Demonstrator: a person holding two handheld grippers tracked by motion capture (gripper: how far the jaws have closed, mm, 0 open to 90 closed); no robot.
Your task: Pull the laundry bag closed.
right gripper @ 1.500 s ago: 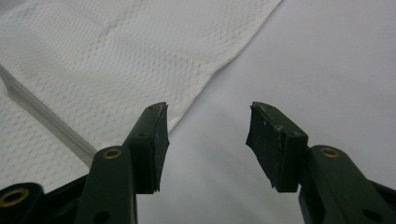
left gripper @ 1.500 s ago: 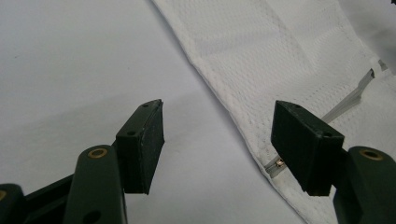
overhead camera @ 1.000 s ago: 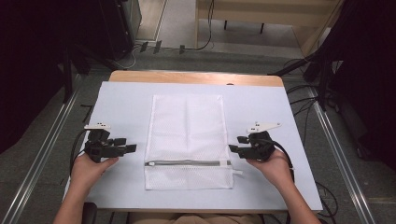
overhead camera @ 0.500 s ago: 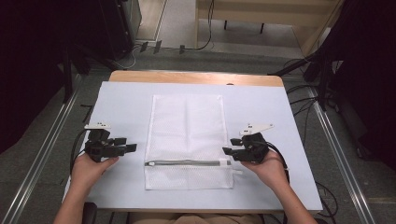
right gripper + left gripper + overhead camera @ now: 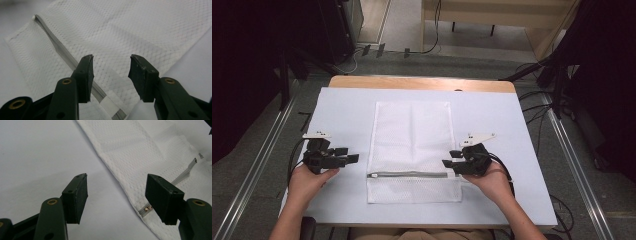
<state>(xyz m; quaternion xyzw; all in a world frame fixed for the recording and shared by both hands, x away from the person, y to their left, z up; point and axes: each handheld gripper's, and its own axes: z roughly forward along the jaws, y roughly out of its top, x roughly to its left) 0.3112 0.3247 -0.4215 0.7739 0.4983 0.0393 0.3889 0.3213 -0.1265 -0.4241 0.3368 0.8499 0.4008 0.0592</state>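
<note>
A: Start at the right gripper (image 5: 451, 159). How do its jaws stand?

B: Apart, with nothing between the pads, though they have just been closing. It hangs over the right edge of the white mesh bag (image 5: 412, 150), close to the end of the grey zipper (image 5: 407, 175). In the right gripper view the mesh (image 5: 130, 32) lies below the jaws and the zipper (image 5: 62, 51) runs slantwise past one of them.

A: And the left gripper (image 5: 347, 154)?

B: Jaws wide apart too, empty, held over bare surface just left of the bag and not touching it. In the left gripper view the bag's edge (image 5: 140, 157) shows between the jaws, with a small metal zipper end (image 5: 148, 208) beside one pad.

A: Where is the bag itself?

B: Flat in the middle of the counter (image 5: 347, 105), zipper toward the person, lying across the bag near its lower end. Faint fold creases cross the mesh.

A: The surface?

B: A pale bluish-white sheet covers most of the counter; a strip of bare wood (image 5: 422, 83) shows along the far edge.

A: And the room around it?

B: Grey carpeted floor (image 5: 257, 150) with metal rails (image 5: 572, 165) on either side, black cables (image 5: 432, 30) trailing beyond the counter, dark equipment at the left and right, and light wooden furniture (image 5: 492, 15) at the back.
</note>
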